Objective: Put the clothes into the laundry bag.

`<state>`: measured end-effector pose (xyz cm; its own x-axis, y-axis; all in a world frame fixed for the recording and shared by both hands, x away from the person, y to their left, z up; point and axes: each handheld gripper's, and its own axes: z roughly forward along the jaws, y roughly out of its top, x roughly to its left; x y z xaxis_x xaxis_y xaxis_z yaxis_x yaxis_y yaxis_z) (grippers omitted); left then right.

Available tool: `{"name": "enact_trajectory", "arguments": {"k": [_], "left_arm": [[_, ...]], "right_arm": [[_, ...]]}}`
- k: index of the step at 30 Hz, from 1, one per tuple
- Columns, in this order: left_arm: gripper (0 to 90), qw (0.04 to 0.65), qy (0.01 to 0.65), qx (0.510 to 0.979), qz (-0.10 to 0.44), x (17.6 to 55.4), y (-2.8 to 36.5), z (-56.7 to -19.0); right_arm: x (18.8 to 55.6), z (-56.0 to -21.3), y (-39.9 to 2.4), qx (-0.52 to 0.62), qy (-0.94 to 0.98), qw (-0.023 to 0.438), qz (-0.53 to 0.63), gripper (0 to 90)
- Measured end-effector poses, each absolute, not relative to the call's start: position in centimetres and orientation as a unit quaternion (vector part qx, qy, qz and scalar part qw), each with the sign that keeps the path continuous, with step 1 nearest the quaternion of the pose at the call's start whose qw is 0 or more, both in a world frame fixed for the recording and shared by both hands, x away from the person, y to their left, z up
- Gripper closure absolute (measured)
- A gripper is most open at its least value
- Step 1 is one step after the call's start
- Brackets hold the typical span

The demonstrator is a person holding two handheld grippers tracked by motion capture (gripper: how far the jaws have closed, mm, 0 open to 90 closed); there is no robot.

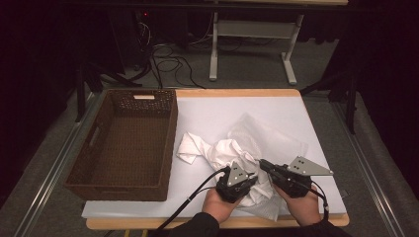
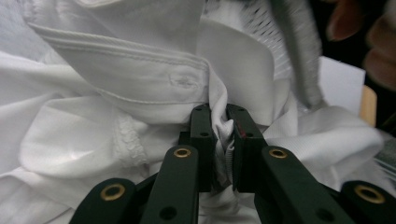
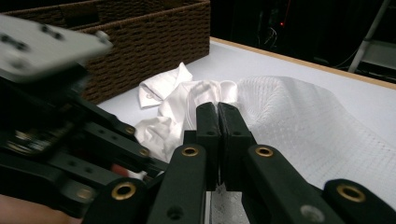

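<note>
A crumpled white shirt (image 1: 212,150) lies in the middle of the white table cover, with a white mesh cloth (image 1: 257,133) bunched against it. My left gripper (image 1: 253,179) sits at the near edge of the pile. In the left gripper view, my left gripper (image 2: 219,114) is shut on a fold of the white shirt (image 2: 140,79) just below a stitched band. My right gripper (image 1: 262,164) is beside it on the right. In the right gripper view, my right gripper (image 3: 218,109) has its jaws pressed together on the mesh cloth (image 3: 317,126), which rises toward them like a tent.
A dark woven basket (image 1: 170,143) stands on the left side of the table (image 1: 222,111); its wall (image 3: 154,42) is close behind the shirt. A white desk frame (image 1: 213,54) and cables stand on the floor beyond the table.
</note>
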<state>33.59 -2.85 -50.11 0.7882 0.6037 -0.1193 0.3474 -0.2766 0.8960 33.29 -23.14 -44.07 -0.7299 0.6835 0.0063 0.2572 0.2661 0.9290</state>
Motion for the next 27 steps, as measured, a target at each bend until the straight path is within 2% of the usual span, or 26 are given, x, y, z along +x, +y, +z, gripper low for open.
{"name": "enact_trajectory", "arguments": {"k": [6, 8, 9, 10, 14, 20, 27], "left_arm": [[80.7, 0.510, 0.317, 0.791, 0.120, 34.1, -3.4, -50.7], [74.7, 0.518, 0.315, 0.786, 0.119, 34.0, -3.2, -50.6], [74.7, 0.528, 0.310, 0.782, 0.119, 33.8, -2.9, -50.5], [62.6, 0.543, 0.306, 0.774, 0.115, 33.5, -2.6, -50.3], [49.0, 0.560, 0.302, 0.760, 0.133, 32.2, -1.4, -49.4], [39.0, 0.585, 0.323, 0.728, 0.152, 31.3, 1.2, -48.2], [29.6, 0.607, 0.361, 0.690, 0.156, 33.3, 2.1, -47.3]], "right_arm": [[33.0, -43.7, -22.9, 0.294, 0.768, 0.203, 0.531, 89.7], [32.9, -43.7, -23.0, 0.295, 0.768, 0.205, 0.530, 89.8], [32.9, -43.7, -23.0, 0.295, 0.768, 0.205, 0.530, 89.8], [33.0, -43.7, -23.2, 0.295, 0.767, 0.206, 0.532, 89.8], [33.0, -43.7, -23.3, 0.299, 0.765, 0.207, 0.531, 89.7], [33.0, -43.8, -23.1, 0.294, 0.767, 0.208, 0.530, 89.7], [32.9, -43.8, -23.0, 0.295, 0.768, 0.212, 0.527, 89.8]]}}
